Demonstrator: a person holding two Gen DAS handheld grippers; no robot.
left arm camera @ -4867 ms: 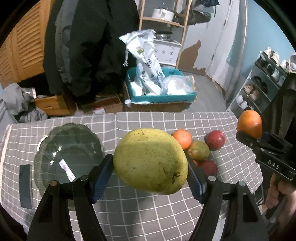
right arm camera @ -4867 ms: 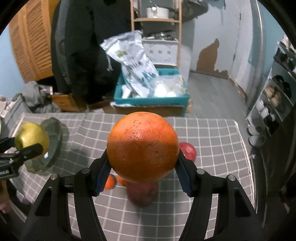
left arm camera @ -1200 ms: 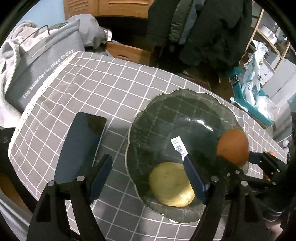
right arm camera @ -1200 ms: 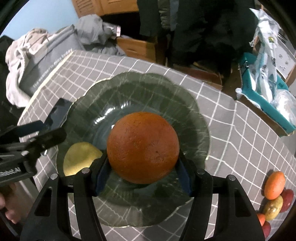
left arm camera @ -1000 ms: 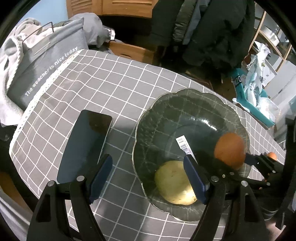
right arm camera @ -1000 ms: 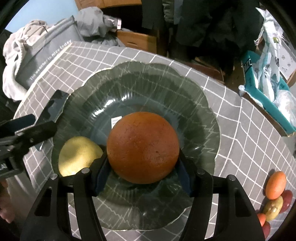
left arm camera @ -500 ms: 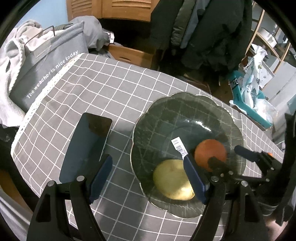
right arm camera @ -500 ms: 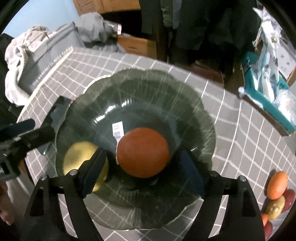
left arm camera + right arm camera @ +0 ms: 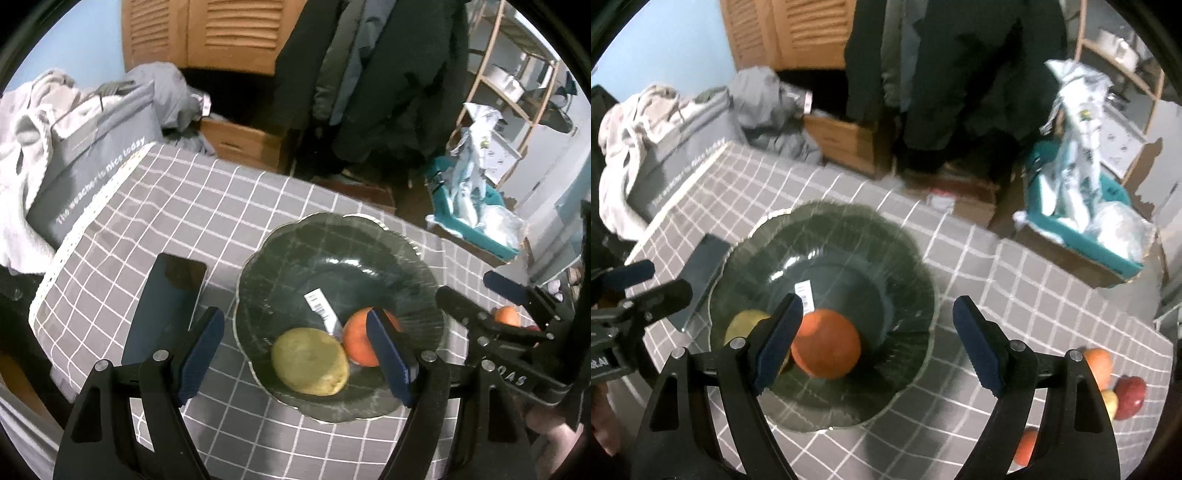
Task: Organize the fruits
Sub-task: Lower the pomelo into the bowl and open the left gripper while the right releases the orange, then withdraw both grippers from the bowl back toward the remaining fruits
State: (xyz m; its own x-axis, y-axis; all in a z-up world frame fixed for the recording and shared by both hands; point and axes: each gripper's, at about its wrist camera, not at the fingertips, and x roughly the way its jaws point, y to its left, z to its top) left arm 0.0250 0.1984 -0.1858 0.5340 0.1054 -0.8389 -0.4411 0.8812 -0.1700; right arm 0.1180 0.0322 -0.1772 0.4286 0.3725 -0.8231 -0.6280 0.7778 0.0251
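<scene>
The round orange fruit (image 9: 827,343) and the yellow-green mango (image 9: 309,361) lie touching in the near part of the dark scalloped glass bowl (image 9: 295,251). Both the left tongs (image 9: 295,354) and right tongs (image 9: 877,339) hang above it, spread wide and empty. Remaining red and orange fruits (image 9: 1108,384) sit far right on the checked table (image 9: 184,206). Risk: round fruit rolling against the mango, or tongs clipping the bowl rim or the black phone (image 9: 166,306) just left of it.
</scene>
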